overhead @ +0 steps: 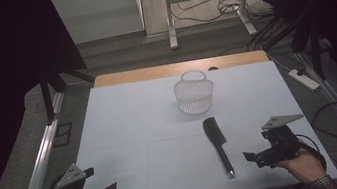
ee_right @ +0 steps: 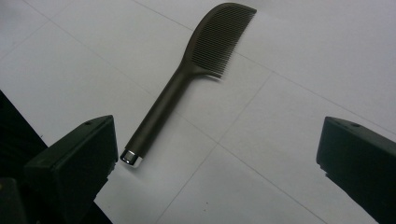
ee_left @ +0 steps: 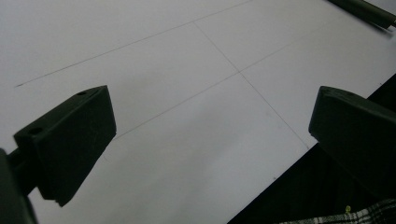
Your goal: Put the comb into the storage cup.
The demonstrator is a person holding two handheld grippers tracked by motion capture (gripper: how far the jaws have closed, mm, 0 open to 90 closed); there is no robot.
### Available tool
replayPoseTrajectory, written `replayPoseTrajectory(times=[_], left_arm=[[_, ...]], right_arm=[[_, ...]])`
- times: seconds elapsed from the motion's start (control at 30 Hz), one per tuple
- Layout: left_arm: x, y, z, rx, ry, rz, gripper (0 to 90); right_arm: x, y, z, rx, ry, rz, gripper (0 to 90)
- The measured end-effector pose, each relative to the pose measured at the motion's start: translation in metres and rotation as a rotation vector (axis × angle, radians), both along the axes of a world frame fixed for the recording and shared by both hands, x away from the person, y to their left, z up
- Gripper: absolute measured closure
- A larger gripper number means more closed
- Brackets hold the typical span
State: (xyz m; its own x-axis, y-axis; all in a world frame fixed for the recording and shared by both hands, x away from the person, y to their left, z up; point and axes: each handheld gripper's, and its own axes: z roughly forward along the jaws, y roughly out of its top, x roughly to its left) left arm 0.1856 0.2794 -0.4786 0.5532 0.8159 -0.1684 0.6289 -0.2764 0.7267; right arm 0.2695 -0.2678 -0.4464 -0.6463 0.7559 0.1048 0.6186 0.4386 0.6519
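Black comb (ee_right: pixel 187 79) flat on the counter (overhead: pixel 126 131), just left of the right hand-held gripper (overhead: pixel 259 155); both grippers released, empty. Risk: thin handle sits flush, so jaws may skid and push it away.

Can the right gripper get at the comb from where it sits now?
Probably yes: the right gripper is open, the comb lies flat just ahead, and bare table lies between them.

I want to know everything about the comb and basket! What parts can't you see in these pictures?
- Comb: teeth too small in the high view; in the left gripper view the top edge cuts off all but its handle end.
- Basket: its inside floor, dim through the mesh in the high view.
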Motion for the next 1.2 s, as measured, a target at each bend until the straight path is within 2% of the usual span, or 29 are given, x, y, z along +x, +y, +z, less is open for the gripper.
replayPoseTrajectory(times=[0.5, 1.2], left_arm=[[0.0, 0.0, 0.0, -0.004, 0.0, 0.001, 0.7], [0.0, 0.001, 0.0, -0.006, 0.001, 0.001, 0.7]], right_arm=[[0.01, 0.02, -0.002, -0.027, 0.015, 0.051, 0.0], [0.023, 0.045, -0.006, -0.048, 0.048, 0.083, 0.0]])
